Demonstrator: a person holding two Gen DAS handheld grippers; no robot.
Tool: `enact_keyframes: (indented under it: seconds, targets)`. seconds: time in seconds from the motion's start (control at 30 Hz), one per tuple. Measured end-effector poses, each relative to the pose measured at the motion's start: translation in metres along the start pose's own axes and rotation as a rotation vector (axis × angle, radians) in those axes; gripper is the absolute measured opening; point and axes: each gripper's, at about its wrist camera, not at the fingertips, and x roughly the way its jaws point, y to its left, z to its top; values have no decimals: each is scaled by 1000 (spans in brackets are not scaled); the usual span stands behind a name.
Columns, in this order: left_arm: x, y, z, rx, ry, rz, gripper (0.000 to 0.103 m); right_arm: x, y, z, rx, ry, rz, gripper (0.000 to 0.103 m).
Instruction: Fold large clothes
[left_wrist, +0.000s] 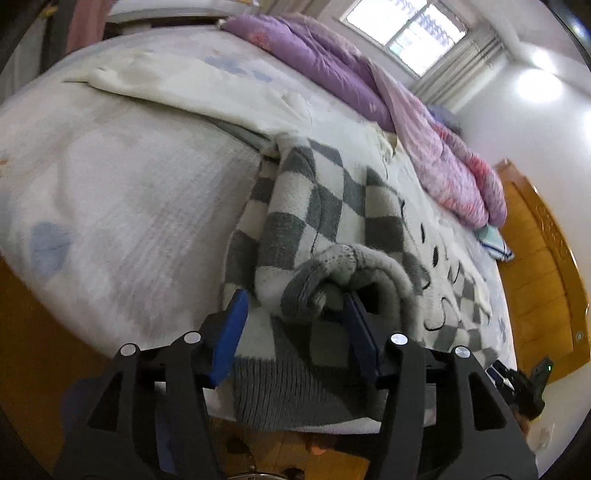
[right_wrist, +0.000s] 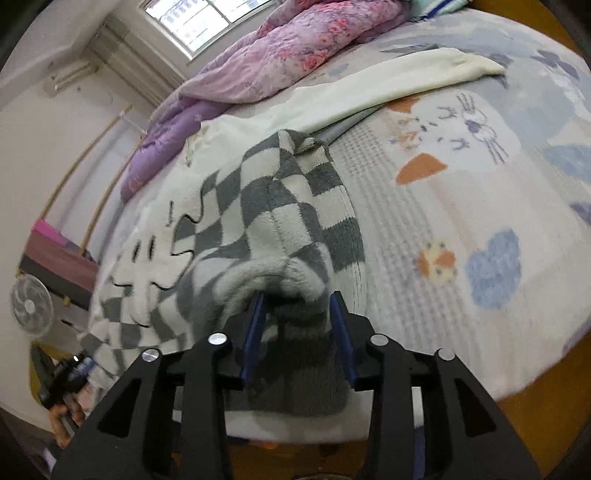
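Fuzzy checkered knit sweater (left_wrist: 325, 221) w/ ribbed hem; both grippers' jaws apparently parted, gripping nothing.

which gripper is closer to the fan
Left. In the right wrist view the left gripper shows between the right gripper and the fan; the right gripper is over the sweater, further from it.

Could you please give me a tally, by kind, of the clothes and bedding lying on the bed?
Checkered sweaters: 1, the grey and white checkered sweater
Cream garments: 1, the cream garment beyond it
Quilts: 2, the purple quilt and the pink floral quilt
Total: 4
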Motion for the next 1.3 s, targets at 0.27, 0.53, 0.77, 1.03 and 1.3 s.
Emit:
enact_keyframes:
  seconds: [0.27,0.53,0.77,1.03,1.3]
  targets:
    - [-9,-12,-8,-171,-13,-175,63,-1,-14,-12,328,14,252,54]
    - [7,-53,7,-196,3,-236,78,28,-25,0,542,3,289,54]
    - [52,-25,11,-307,65,-115,71,41,-37,2,551,9,249,39]
    - [22,-3,0,-173,-7,-43,22,5,-20,10,252,-48,178,13]
    - [56,26,-29,-140,90,77,23,51,-46,-12,184,32,3,13]
